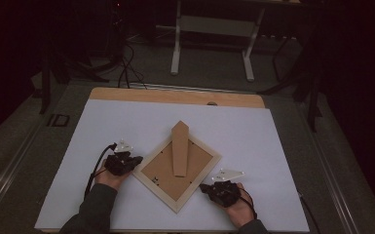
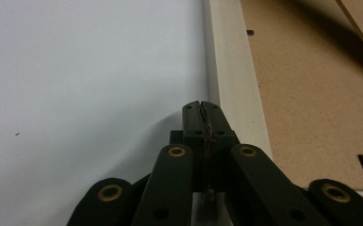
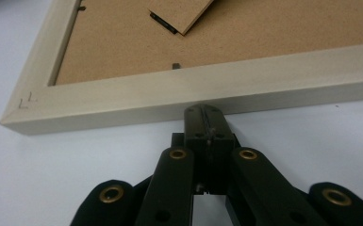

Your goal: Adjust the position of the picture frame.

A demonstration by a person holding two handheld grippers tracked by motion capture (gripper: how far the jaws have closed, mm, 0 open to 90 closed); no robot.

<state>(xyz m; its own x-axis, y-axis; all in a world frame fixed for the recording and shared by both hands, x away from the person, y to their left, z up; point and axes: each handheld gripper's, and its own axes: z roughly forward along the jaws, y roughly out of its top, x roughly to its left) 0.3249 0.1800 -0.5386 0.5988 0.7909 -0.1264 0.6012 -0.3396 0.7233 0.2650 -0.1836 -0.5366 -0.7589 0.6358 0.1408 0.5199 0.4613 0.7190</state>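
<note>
A picture frame (image 1: 178, 168) lay face down on the white sheet (image 1: 126, 122) that covered most of the tabletop, turned like a diamond, nearer the front edge than the back and about midway between the left and right edges; its brown backing board (image 1: 158, 170) faced up, and the cardboard stand (image 1: 180, 146) ran from the middle of the board out past the frame's far corner; the left gripper (image 1: 135, 161) sat at the frame's left corner with its jaws together on nothing, their tips just beside the pale wooden rim (image 2: 231, 70) in the left gripper view; the right gripper (image 1: 203, 187) sat at the frame's lower right side, near the front edge, jaws likewise pressed together and empty, their tips up against the outer face of the rim (image 3: 226, 89) in the right gripper view; whether either pair actually touched the wood could not be told; a strip of bare wooden tabletop (image 1: 175, 96) showed along the back edge beyond the sheet.
</note>
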